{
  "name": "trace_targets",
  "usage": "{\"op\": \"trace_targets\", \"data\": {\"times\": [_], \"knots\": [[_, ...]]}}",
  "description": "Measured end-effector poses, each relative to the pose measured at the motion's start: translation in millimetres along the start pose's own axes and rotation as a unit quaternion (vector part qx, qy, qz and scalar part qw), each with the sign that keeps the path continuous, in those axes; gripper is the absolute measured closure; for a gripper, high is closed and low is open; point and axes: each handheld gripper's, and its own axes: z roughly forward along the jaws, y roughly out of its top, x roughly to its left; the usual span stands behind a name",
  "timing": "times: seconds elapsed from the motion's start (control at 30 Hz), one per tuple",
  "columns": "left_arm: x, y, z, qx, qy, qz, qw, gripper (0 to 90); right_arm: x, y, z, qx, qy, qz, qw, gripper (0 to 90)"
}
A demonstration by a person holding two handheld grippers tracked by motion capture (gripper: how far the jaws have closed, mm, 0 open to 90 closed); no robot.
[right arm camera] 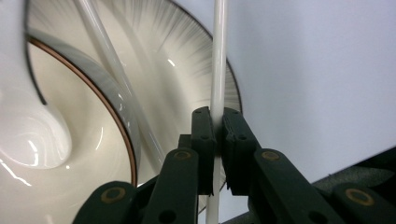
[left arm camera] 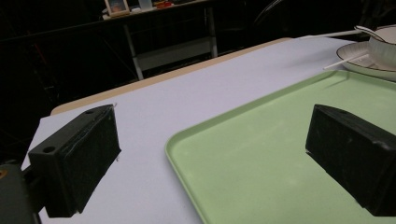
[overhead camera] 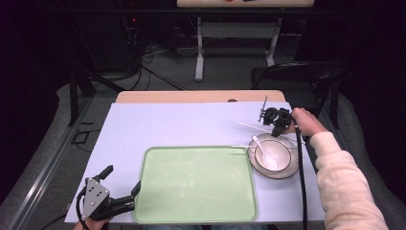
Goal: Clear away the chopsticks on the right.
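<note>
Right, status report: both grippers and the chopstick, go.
Right gripper shut on one white chopstick beside the plate. Left gripper open, empty, at the green tray corner. Second chopstick lies on the plate.

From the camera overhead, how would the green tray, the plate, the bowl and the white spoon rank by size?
Largest to smallest in the high view:
1. green tray
2. plate
3. bowl, sitting on the plate
4. white spoon, resting in the bowl
</note>
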Motion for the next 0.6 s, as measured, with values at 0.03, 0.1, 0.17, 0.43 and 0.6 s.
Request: {"op": "trace_targets", "data": {"times": [0.03, 0.1, 0.17, 0.43, 0.6], "knots": [[0.1, 0.0, 0.0, 0.000, 0.000, 0.000, 1.0000, 2.7, 0.6, 0.4, -4.4, 0.000, -0.002, 0.004, 1.0000, 84.3], [0.3, 0.0, 0.1, 0.000, 0.001, 0.000, 1.0000, 2.6, 1.4, 1.7, -12.8, -0.004, -0.006, 0.012, 0.9999, 84.3], [0.2, 0.1, 0.0, 0.000, 0.000, 0.001, 1.0000, 2.7, 3.9, 3.5, -20.9, -0.006, -0.014, 0.017, 0.9997, 84.3], [0.1, -0.1, -0.2, -0.002, 0.000, -0.001, 1.0000, 2.6, 12.5, 12.2, -47.3, -0.010, -0.032, 0.052, 0.9981, 84.3], [0.0, 0.0, -0.2, -0.002, 0.000, 0.000, 1.0000, 2.7, 21.7, 18.1, -60.7, -0.013, -0.044, 0.077, 0.9960, 84.3]]}}
